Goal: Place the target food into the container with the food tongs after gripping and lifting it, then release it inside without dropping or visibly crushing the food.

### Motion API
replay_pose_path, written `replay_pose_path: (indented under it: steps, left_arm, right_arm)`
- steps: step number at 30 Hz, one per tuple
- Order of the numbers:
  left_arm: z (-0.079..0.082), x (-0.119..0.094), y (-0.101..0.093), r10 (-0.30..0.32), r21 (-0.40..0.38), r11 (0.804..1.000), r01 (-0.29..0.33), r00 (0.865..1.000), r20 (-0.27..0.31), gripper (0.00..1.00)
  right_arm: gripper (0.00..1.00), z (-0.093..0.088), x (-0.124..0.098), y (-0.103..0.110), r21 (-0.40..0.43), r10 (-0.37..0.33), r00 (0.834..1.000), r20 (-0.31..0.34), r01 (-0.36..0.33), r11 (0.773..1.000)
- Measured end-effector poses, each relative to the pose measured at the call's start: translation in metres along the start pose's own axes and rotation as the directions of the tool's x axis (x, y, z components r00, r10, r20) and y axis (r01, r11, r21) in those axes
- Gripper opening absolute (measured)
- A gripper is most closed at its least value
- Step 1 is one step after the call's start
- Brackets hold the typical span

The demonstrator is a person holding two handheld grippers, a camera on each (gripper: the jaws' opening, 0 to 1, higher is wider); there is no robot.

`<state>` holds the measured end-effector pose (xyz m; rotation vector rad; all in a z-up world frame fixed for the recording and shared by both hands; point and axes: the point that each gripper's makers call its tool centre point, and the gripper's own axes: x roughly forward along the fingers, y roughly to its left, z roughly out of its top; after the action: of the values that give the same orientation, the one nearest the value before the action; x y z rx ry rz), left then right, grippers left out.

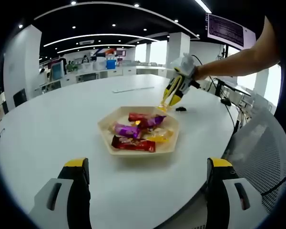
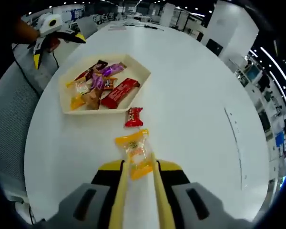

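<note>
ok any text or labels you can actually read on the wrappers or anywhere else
None is legible.
Small red wrapper on the table: printing blurred.
Yellow candy in the right tool: round mark, unreadable.
Wrappers in the tray: too small.
Wall screen: lines too blurred.

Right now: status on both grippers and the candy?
Right gripper shut on the tongs, which pinch the yellow candy above the table. Left gripper open, idle. Red candy lies between it and the tray.
</note>
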<state>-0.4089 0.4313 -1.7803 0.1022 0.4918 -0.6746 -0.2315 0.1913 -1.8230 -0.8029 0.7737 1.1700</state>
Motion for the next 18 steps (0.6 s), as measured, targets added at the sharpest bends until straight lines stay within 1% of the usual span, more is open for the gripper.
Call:
replay_pose_path:
  steps: [1, 2, 4, 5, 7, 9, 10, 11, 12, 13, 14, 16, 17, 18]
  left_arm:
    - [0.000, 0.000, 0.000, 0.000, 0.000, 1.000, 0.000, 1.000, 0.000, 1.00]
    - [0.000, 0.000, 0.000, 0.000, 0.000, 1.000, 0.000, 1.000, 0.000, 1.00]
    - [0.000, 0.000, 0.001, 0.004, -0.002, 1.000, -0.004, 1.000, 0.004, 1.00]
    - [0.000, 0.000, 0.001, 0.004, -0.002, 1.000, -0.004, 1.000, 0.004, 1.00]
    - [0.001, 0.000, 0.001, 0.004, -0.002, 1.000, -0.004, 1.000, 0.005, 1.00]
    - [0.001, 0.000, 0.000, 0.001, 0.000, 1.000, -0.001, 1.000, 0.006, 1.00]
    - [0.001, 0.000, 0.000, -0.001, 0.001, 1.000, 0.001, 1.000, 0.006, 1.00]
    - [0.001, 0.000, -0.001, -0.003, 0.002, 1.000, 0.003, 1.000, 0.006, 1.00]
    - [0.001, 0.000, -0.001, -0.003, 0.002, 1.000, 0.003, 1.000, 0.006, 1.00]
    - [0.001, 0.000, -0.001, -0.003, 0.002, 1.000, 0.003, 1.000, 0.007, 1.00]
    - [0.001, 0.000, -0.001, -0.004, 0.002, 1.000, 0.004, 1.000, 0.008, 1.00]
    - [0.002, 0.000, -0.002, -0.004, 0.001, 1.000, 0.004, 1.000, 0.008, 1.00]
    - [0.002, 0.000, -0.002, -0.004, 0.002, 1.000, 0.004, 1.000, 0.008, 1.00]
    - [0.002, 0.000, -0.002, -0.003, 0.002, 1.000, 0.003, 1.000, 0.009, 1.00]
  right_arm:
    - [0.23, 0.000, 0.000, -0.001, 0.016, -0.003, 1.000, 0.001, 0.003, 1.000]
    - [0.22, 0.001, -0.001, -0.004, 0.099, -0.017, 1.000, 0.006, 0.016, 0.995]
    - [0.22, 0.000, -0.002, -0.007, 0.143, -0.027, 0.999, 0.022, 0.024, 0.989]
    - [0.21, -0.001, -0.004, -0.009, 0.181, -0.046, 0.999, 0.027, 0.040, 0.983]
    - [0.21, -0.004, -0.007, -0.010, 0.222, -0.054, 0.998, 0.033, 0.046, 0.974]
    - [0.23, -0.008, -0.008, -0.011, 0.203, -0.072, 0.997, 0.031, 0.064, 0.977]
    - [0.24, -0.009, -0.008, -0.009, 0.190, -0.065, 0.997, 0.033, 0.057, 0.980]
    - [0.26, -0.009, -0.008, -0.006, 0.169, -0.055, 0.998, 0.032, 0.049, 0.984]
    - [0.27, -0.010, -0.008, -0.006, 0.130, -0.059, 0.998, 0.029, 0.055, 0.990]
    - [0.27, -0.009, -0.008, -0.007, 0.119, -0.067, 0.997, 0.030, 0.063, 0.991]
    - [0.27, -0.009, -0.009, -0.004, 0.130, -0.060, 0.998, 0.030, 0.056, 0.990]
    - [0.28, -0.003, -0.011, -0.002, 0.105, -0.058, 0.997, 0.054, 0.052, 0.993]
    - [0.28, 0.000, -0.012, -0.004, 0.071, -0.058, 0.996, 0.068, 0.053, 0.996]
    - [0.29, 0.005, -0.012, 0.001, 0.028, -0.031, 0.996, 0.085, 0.028, 0.999]
